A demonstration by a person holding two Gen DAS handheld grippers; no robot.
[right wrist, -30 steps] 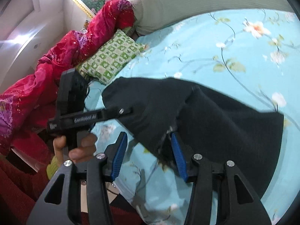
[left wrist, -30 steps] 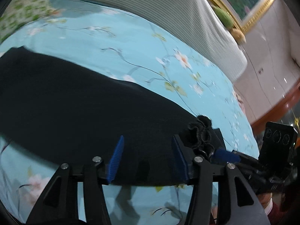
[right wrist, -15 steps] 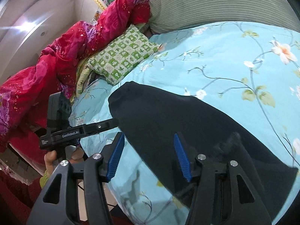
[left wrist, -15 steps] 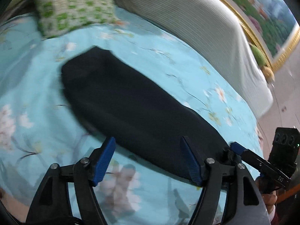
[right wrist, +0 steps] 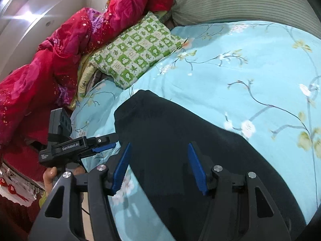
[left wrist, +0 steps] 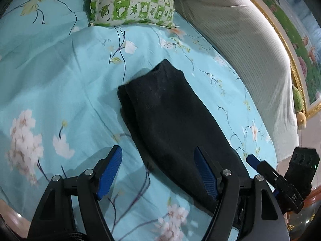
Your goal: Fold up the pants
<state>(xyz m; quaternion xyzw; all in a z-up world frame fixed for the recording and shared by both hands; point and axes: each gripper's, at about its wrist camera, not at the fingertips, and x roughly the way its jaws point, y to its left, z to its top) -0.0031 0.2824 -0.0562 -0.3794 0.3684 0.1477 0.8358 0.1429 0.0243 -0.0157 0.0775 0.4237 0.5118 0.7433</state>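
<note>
At the near edge of the left wrist view, the left gripper hangs over the bed with its blue-padded jaws spread wide and nothing clamped between them; the pad at four o'clock overlaps the near end of the folded black pants, though whether it touches the cloth cannot be told, while the pad at seven o'clock stands over bare sheet. The dark fabric pants lie flat on the light blue floral bedsheet as a long narrow strip, running from five o'clock up toward the centre, with layered edges showing along the left side. At four o'clock the right gripper shows only as one blue fingertip and a black body. Farther off, a green-and-white checked cushion sits at twelve o'clock, and a grey ribbed bolster runs along the two o'clock side, beside a gold-framed painting.

In the right wrist view, the right gripper has its jaws opening, partly spread above the pants; the pads do not press on the cloth. At nine o'clock a hand carries the left gripper; beyond, the checked cushion rests against a crumpled red quilt at ten o'clock.
</note>
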